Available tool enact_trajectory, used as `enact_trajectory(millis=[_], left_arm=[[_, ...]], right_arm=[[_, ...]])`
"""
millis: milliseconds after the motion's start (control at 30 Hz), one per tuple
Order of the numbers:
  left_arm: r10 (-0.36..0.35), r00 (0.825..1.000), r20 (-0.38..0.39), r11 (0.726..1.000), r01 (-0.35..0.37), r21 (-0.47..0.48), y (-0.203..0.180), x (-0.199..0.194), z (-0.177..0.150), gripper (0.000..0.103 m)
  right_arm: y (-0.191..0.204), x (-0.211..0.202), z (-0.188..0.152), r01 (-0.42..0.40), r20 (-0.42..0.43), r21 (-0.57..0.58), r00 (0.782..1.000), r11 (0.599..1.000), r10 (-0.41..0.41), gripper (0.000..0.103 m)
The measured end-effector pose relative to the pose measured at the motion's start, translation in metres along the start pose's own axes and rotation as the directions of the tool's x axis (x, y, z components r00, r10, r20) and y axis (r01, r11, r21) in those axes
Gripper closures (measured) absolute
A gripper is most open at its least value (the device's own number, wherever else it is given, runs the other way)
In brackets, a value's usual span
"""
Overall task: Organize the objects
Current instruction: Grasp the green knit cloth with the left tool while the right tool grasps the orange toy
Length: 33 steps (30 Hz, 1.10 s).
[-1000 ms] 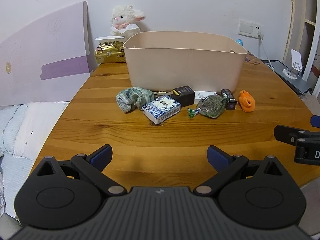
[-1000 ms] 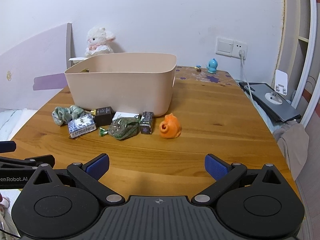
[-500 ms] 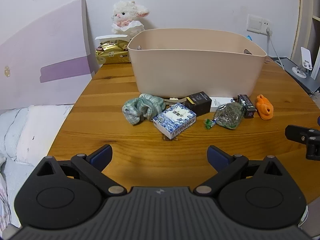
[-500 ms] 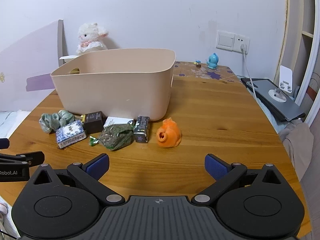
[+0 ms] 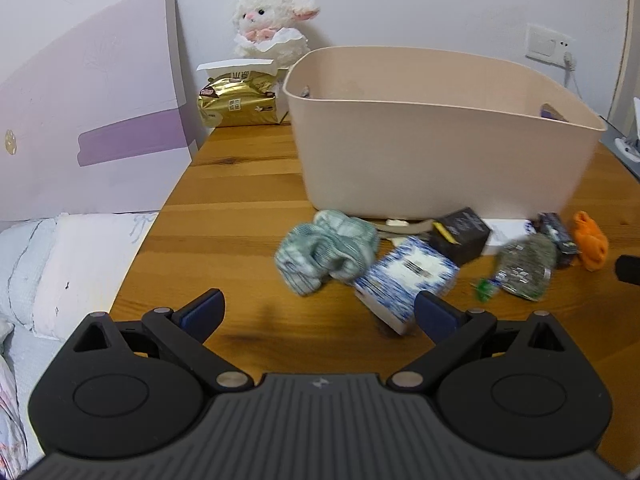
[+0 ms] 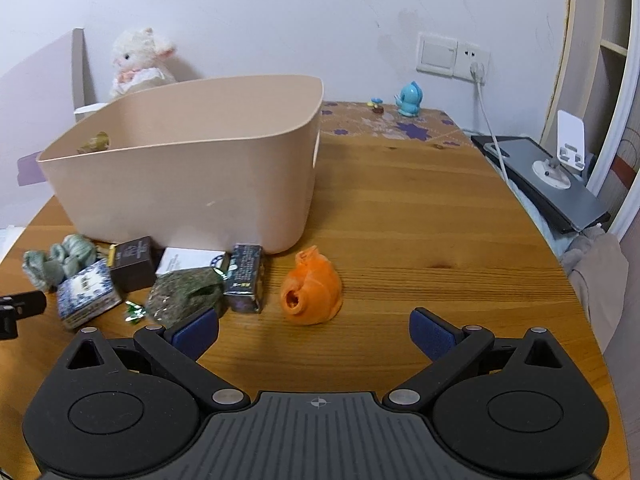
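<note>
A beige tub (image 5: 436, 152) (image 6: 192, 184) stands on the wooden table (image 5: 240, 216) (image 6: 420, 216). In front of it lies a row of small items: a green cloth bundle (image 5: 326, 256) (image 6: 60, 262), a blue-white patterned box (image 5: 406, 280) (image 6: 88, 294), a black box (image 5: 460, 234) (image 6: 132, 262), a white card (image 6: 188, 260), a dark green pouch (image 5: 524, 264) (image 6: 186, 294), a dark packet (image 6: 246, 278) and an orange cloth (image 5: 590, 240) (image 6: 314, 292). My left gripper (image 5: 320, 314) is open just short of the green bundle and patterned box. My right gripper (image 6: 314, 332) is open just short of the orange cloth.
A plush lamb (image 5: 272, 24) and a gold packet (image 5: 238, 106) sit behind the tub at the wall. A lilac board (image 5: 88, 120) and bedding (image 5: 60, 272) lie left of the table. A blue figurine (image 6: 410, 100), a cable (image 6: 490, 132) and a grey stand (image 6: 548, 176) are at the right.
Both grippers have moved forward toward the row of items, which now look larger. The left view has swung right onto the green bundle. Both stay open.
</note>
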<state>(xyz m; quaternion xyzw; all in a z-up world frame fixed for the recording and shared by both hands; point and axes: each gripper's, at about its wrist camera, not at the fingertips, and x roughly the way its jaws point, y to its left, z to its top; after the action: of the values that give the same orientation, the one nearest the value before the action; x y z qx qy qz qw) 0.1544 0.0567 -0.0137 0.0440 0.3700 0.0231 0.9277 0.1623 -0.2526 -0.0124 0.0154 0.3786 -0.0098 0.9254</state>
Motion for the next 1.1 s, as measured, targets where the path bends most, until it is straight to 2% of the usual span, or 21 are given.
enact_trajectory(millis=[333,433,467,533,600,633,700,733,767,800,833,867,933,967,1100], left_arm=[[-0.048,0.999,-0.007,0.997,0.047,-0.063,0.02,0.04,0.016,0.002],[-0.072,0.997,-0.026,0.993,0.069,-0.096,0.027,0.05,0.02,0.005],[-0.083,0.996,-0.034,0.991,0.079,-0.109,0.028,0.053,0.021,0.01],[-0.1,0.994,-0.054,0.988,0.093,-0.12,0.03,0.058,0.022,0.014],[-0.112,0.992,-0.055,0.987,0.105,-0.126,0.03,0.06,0.022,0.017],[-0.117,0.992,-0.054,0.986,0.11,-0.127,0.03,0.061,0.023,0.021],[-0.131,0.99,-0.053,0.984,0.123,-0.13,0.029,0.061,0.024,0.034],[-0.138,0.988,-0.063,0.983,0.129,-0.13,0.028,0.062,0.024,0.044],[-0.149,0.986,-0.075,0.982,0.139,-0.131,0.027,0.064,0.024,0.049],[-0.154,0.985,-0.077,0.981,0.143,-0.134,0.026,0.065,0.023,0.049],[-0.15,0.986,-0.071,0.982,0.14,-0.128,0.025,0.064,0.023,0.053],[-0.149,0.986,-0.07,0.983,0.141,-0.118,0.023,0.064,0.022,0.061],[-0.157,0.985,-0.068,0.982,0.148,-0.115,0.022,0.063,0.022,0.065],[-0.16,0.985,-0.068,0.981,0.151,-0.122,0.023,0.062,0.022,0.07],[-0.164,0.984,-0.068,0.979,0.153,-0.138,0.024,0.057,0.021,0.075]], right_arm=[[-0.004,0.035,0.009,0.012,-0.036,0.012,0.999,1.0,-0.011,0.002],[-0.005,0.044,0.009,0.02,-0.049,0.012,0.999,1.0,-0.019,0.012],[-0.005,0.047,0.009,0.023,-0.055,0.013,0.998,1.0,-0.022,0.015],[-0.006,0.053,0.008,0.022,-0.066,0.013,0.998,1.0,-0.021,0.02],[-0.006,0.057,0.007,0.022,-0.073,0.008,0.997,1.0,-0.021,0.03],[-0.006,0.059,0.007,0.023,-0.076,0.003,0.997,1.0,-0.022,0.032],[-0.004,0.061,0.006,0.02,-0.078,-0.005,0.997,1.0,-0.02,0.043],[-0.004,0.061,0.006,0.015,-0.072,-0.006,0.997,1.0,-0.016,0.044],[-0.003,0.061,0.006,0.011,-0.072,-0.008,0.997,1.0,-0.011,0.047],[-0.003,0.061,0.006,0.007,-0.07,-0.012,0.998,1.0,-0.008,0.053],[-0.002,0.06,0.006,0.001,-0.066,-0.013,0.998,1.0,-0.002,0.058],[-0.002,0.059,0.005,-0.003,-0.062,-0.013,0.998,1.0,0.002,0.07],[-0.001,0.058,0.003,-0.002,-0.05,-0.015,0.999,1.0,0.001,0.079],[-0.001,0.058,0.003,-0.001,-0.046,-0.016,0.999,1.0,0.0,0.088],[-0.002,0.054,0.001,-0.016,-0.04,-0.019,0.999,1.0,0.015,0.092]])
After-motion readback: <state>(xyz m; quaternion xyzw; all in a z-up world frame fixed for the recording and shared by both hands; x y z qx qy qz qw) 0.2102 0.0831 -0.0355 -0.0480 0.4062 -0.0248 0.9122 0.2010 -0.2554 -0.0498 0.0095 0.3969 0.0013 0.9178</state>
